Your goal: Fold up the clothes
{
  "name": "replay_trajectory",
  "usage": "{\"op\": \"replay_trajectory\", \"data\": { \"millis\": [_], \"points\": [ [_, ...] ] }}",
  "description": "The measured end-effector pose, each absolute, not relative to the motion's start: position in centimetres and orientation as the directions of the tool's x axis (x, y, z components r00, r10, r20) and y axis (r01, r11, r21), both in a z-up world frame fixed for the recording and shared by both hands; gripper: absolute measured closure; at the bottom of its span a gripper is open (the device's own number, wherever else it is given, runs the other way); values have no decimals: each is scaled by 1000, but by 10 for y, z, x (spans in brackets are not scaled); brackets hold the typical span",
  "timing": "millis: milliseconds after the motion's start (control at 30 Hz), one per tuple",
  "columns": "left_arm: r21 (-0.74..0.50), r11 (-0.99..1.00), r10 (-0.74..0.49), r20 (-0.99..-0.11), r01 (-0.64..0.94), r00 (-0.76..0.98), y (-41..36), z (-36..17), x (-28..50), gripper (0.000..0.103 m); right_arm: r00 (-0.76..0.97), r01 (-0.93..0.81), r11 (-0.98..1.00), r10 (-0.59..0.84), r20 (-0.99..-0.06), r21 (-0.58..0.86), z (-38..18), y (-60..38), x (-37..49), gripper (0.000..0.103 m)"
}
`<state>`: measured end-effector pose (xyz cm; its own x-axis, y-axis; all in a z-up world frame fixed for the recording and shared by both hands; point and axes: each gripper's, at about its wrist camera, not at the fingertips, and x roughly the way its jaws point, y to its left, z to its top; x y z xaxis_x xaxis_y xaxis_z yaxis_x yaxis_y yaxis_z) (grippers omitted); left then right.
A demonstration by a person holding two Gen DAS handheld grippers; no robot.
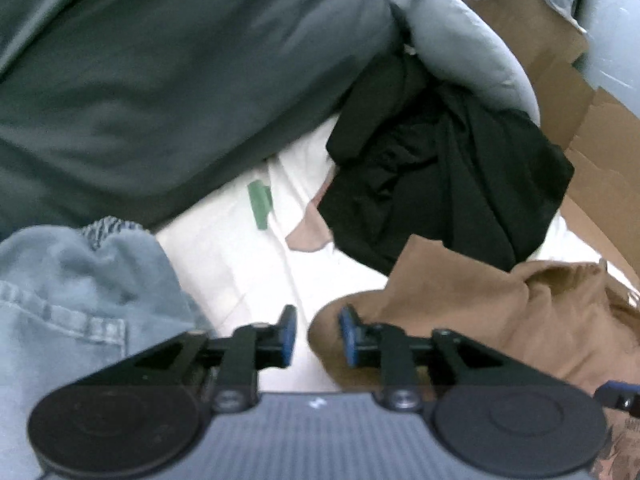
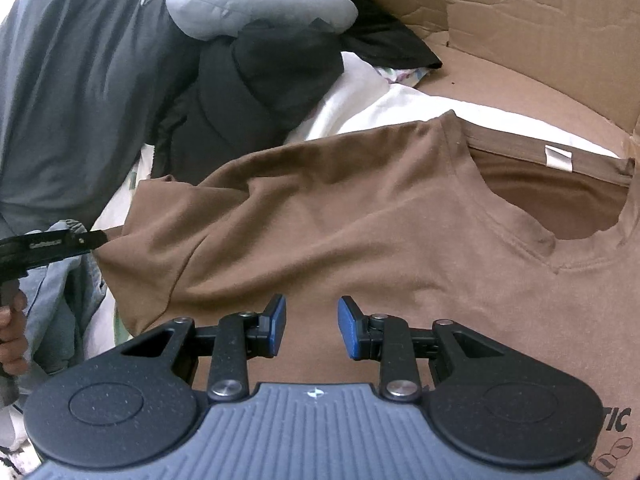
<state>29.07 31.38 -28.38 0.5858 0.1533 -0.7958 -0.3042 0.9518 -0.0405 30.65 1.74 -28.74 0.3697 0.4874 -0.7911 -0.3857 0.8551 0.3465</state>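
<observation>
Both jaws stand part-open and empty, left gripper (image 1: 318, 334) seemingly beside the brown T-shirt's (image 2: 360, 216) sleeve, right gripper (image 2: 312, 328) over its chest, poised for folding.

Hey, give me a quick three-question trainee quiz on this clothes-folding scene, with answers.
1. True or false: the brown T-shirt has a white label inside its collar.
2. What lies between the shirt and the grey pillow? A) black garment B) red towel C) yellow socks
3. Fill in: the right gripper fingers hold ____.
Key: 1 true; 2 A; 3 nothing, they stand open.
</observation>
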Motion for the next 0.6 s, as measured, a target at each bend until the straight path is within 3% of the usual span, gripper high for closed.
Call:
{"op": "replay_trajectory", "data": {
  "millis": [300, 600],
  "points": [
    [-70, 971, 95, -761, -228, 642, 316, -265, 326, 51, 357, -396, 853, 483, -799, 339, -292, 21, 303, 67],
    [-172, 969, -43, -825, -178, 564, 291, -298, 379, 52, 358, -406, 852, 482, -800, 331, -290, 23, 303, 67]
  ]
}}
